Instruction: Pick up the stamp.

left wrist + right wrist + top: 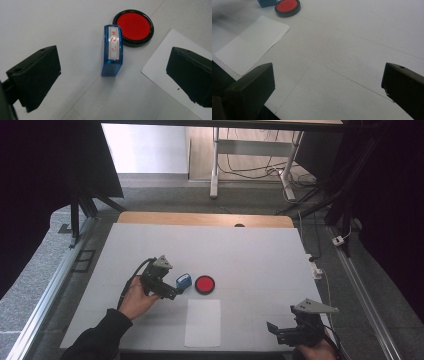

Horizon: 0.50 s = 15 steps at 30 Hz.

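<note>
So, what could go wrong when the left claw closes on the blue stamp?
1. The blue stamp lies on its side, touching the red ink pad; a skewed grip from the open left claw could push the pad away.
2. The stamp may tilt in the jaws and print unevenly.
3. The loose white paper could slide during stamping, since the right claw hovers apart from it.

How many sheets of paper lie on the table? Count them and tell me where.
1. The white sheet of paper lies flat near the table's front edge, just in front of the red ink pad and blue stamp. None seems hidden.
</note>
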{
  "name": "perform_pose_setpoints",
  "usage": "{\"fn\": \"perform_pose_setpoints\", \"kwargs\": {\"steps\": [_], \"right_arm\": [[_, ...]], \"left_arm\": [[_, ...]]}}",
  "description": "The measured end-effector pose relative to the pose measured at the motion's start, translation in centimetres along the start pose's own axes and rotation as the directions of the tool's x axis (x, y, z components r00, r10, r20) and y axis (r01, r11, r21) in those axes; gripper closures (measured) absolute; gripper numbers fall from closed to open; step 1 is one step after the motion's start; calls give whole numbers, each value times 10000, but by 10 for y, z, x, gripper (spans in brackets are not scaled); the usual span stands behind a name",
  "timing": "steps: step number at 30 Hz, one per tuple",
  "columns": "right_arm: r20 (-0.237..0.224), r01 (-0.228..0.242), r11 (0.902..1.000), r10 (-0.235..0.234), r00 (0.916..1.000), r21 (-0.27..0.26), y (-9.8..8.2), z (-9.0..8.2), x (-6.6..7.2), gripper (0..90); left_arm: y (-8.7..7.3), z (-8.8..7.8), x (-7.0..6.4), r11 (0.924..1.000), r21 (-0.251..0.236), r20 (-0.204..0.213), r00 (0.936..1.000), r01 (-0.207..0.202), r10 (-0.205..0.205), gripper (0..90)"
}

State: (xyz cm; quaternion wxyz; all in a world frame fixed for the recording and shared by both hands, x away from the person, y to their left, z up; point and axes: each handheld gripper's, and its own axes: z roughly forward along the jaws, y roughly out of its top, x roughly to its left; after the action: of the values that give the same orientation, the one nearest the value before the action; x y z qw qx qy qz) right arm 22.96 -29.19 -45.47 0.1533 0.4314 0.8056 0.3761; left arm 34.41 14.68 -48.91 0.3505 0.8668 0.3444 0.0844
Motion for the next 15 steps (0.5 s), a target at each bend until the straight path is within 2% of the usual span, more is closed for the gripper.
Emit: {"fn": "perform_pose_setpoints", "kwargs": {"steps": [3, 12, 15], "right_arm": [[-2, 17, 10000, -17, 10000, 7, 0, 0, 0, 0], [-29, 28, 10000, -28, 10000, 3, 0, 0, 0, 0], [-39, 23, 10000, -23, 10000, 3, 0, 0, 0, 0]], "left_arm": [[3, 7, 0, 10000, 73, 104, 9999, 67, -68, 0], [9, 22, 1, 9986, 468, 246, 9995, -229, 218, 0], [10, 26, 1, 9972, 679, 228, 9993, -315, 300, 57]]}}
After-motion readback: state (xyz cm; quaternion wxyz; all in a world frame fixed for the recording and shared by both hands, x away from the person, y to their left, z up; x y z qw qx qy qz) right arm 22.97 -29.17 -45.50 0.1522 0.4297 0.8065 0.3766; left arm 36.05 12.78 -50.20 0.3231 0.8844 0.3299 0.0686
